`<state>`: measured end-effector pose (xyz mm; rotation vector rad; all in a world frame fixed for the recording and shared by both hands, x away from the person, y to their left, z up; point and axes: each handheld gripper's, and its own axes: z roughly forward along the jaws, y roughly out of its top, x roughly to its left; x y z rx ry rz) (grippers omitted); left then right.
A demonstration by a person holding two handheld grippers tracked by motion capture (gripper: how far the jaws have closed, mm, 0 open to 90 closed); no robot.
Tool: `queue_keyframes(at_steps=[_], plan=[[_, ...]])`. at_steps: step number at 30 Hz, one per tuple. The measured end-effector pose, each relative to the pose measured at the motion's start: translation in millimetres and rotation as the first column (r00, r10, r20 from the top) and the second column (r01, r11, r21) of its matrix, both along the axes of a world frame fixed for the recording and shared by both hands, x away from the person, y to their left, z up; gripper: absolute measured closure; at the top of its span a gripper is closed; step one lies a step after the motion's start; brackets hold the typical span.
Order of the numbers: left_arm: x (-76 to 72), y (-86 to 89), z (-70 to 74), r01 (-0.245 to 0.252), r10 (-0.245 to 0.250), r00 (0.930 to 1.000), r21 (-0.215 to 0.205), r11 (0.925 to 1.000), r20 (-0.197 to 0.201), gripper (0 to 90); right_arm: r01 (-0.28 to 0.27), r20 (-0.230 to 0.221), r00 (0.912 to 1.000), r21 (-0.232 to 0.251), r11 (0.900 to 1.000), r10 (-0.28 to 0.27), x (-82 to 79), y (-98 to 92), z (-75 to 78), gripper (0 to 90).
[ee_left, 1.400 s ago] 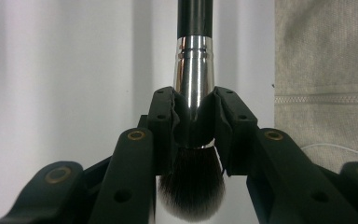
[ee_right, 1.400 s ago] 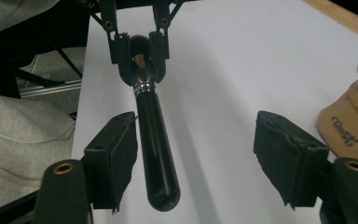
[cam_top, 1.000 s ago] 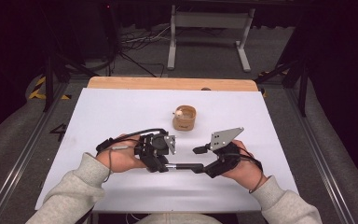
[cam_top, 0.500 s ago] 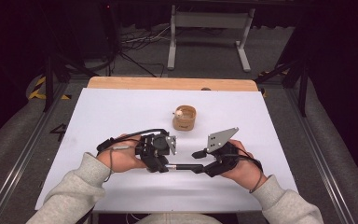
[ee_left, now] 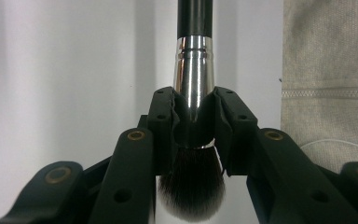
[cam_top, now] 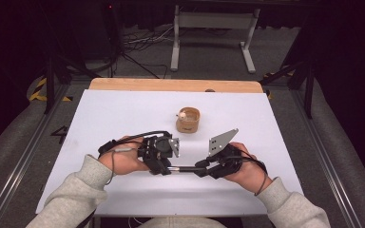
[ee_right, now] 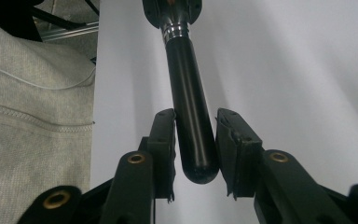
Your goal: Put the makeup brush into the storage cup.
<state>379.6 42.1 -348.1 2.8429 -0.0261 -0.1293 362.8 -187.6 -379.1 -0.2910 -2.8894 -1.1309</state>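
Observation:
A makeup brush (cam_top: 184,168) with a black handle, silver ferrule and dark bristles lies level between my two grippers, low over the white table. My left gripper (ee_left: 194,116) is shut on the brush (ee_left: 194,74) at the ferrule, with the bristles toward its camera. In the high view the left gripper (cam_top: 167,167) points right. My right gripper (ee_right: 196,135) has just been closing its jaws, and the pads now press both sides of the rounded end of the brush handle (ee_right: 189,93). In the high view the right gripper (cam_top: 202,167) points left.
A small wooden cup (cam_top: 187,119) with a pale-tipped item in it stands behind the grippers, near the table's middle. The white tabletop (cam_top: 114,114) ends in a wooden strip (cam_top: 171,84) at the back. Grey sleeves (ee_right: 32,130) lie along the near edge.
The right gripper's grey plate has shifted slightly to the left. Both hands and the brush stay where they were.

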Motion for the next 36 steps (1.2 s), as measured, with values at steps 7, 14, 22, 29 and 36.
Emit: queue_keyframes(at_steps=[7,14,22,29,36], plan=[[-1.0,-0.1,0.2,0.009,-0.009,1.0,0.007,0.9999,0.003,70.4,-0.014,-0.023,0.9996,-0.014,1.0,0.014,0.6,1.4,-0.6,71.4],[-1.2,-0.5,-0.9,0.024,-0.024,0.9997,0.001,0.9997,0.009,70.1,-0.038,-0.02,0.9991,-0.017,0.999,0.037,-0.5,1.8,-0.7,73.8],[-0.9,-1.0,-0.1,0.031,-0.031,0.9995,-0.007,0.9995,0.004,70.0,-0.067,-0.024,0.9975,0.001,0.998,0.067,1.1,-1.3,-0.4,74.8],[-0.8,-0.8,-1.8,0.029,-0.029,0.9996,-0.007,0.9996,0.007,68.9,-0.063,-0.028,0.9976,0.004,0.998,0.063,0.6,-1.4,-1.3,74.9],[0.1,4.0,-3.3,0.008,-0.009,0.9991,0.003,1.0,0.042,46.5,-0.049,-0.028,0.9984,0.017,0.999,0.049,0.4,-7.2,-2.8,74.9]])
